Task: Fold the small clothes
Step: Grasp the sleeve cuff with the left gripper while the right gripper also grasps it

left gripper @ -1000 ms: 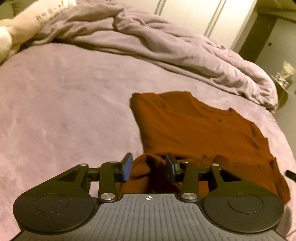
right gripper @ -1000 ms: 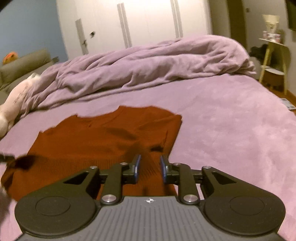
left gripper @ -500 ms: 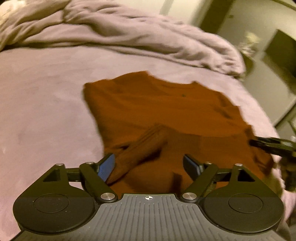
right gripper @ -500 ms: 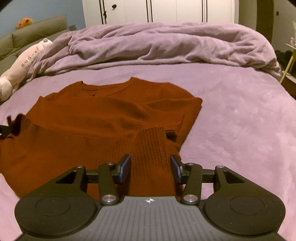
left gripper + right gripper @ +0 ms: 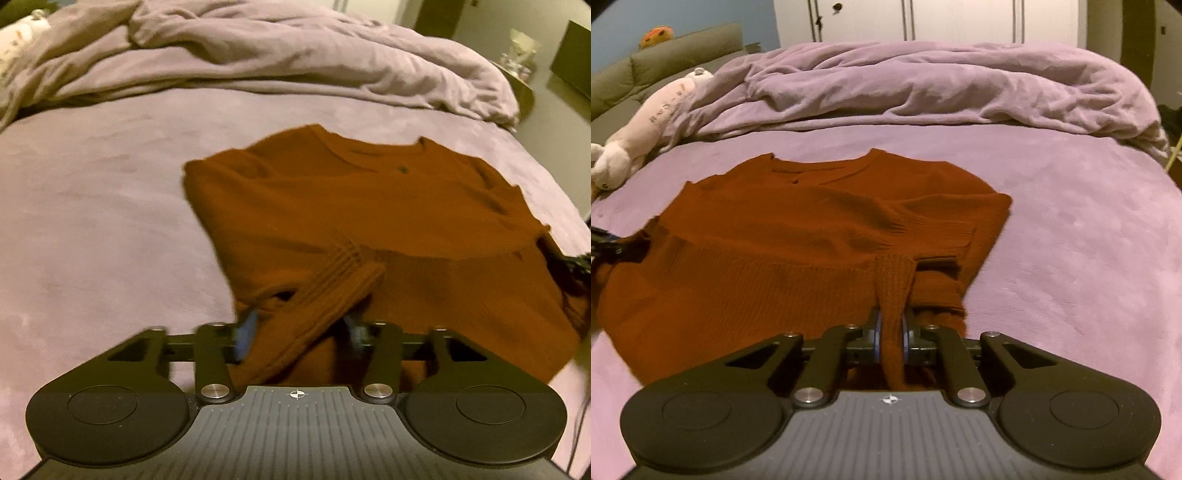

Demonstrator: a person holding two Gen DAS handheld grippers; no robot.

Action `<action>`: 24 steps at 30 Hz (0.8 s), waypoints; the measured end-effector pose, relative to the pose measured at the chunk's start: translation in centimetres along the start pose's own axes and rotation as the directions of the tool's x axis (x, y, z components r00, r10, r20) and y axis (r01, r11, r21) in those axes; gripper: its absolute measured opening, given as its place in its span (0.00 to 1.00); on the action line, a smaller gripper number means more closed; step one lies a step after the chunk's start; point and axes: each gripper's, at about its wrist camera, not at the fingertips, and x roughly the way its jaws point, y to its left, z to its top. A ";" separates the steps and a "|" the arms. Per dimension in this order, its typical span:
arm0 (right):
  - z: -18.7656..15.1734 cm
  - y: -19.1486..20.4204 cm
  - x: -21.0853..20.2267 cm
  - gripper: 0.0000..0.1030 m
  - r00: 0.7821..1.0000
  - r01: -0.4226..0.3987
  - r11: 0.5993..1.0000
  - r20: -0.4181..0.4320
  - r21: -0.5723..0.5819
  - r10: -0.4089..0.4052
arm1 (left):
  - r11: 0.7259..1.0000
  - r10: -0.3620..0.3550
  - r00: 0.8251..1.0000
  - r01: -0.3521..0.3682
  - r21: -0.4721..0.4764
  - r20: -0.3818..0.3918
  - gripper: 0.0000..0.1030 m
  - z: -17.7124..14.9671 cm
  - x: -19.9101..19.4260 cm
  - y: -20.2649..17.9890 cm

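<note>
Rust knit sweater (image 5: 775,258) pinched by right gripper (image 5: 891,332); logo unreadable.

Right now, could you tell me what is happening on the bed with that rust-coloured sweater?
A person holding a gripper in each hand is folding a rust-brown sweater spread on the purple bed cover. The right gripper is shut on a ribbed sleeve cuff at the near right corner. The left gripper is open, its fingers either side of the other ribbed cuff without pinching it. A rumpled duvet lies beyond.
</note>
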 end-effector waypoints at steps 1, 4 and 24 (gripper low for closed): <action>0.1 0.1 0.1 0.10 1.000 0.009 1.000 0.000 -0.011 -0.009 | 1.000 0.019 1.000 -0.019 -0.005 0.003 0.24 -0.1 -0.2 0.2; 0.1 0.1 0.7 0.13 1.000 0.012 1.000 -0.012 -0.009 -0.012 | 0.999 0.014 1.000 -0.013 -0.043 0.015 0.11 -0.2 -1.0 0.8; 8.4 3.6 -4.2 0.07 0.950 0.201 0.969 0.268 -0.144 -0.157 | 0.996 0.080 0.946 -0.088 0.014 0.313 0.09 8.9 -7.1 -2.1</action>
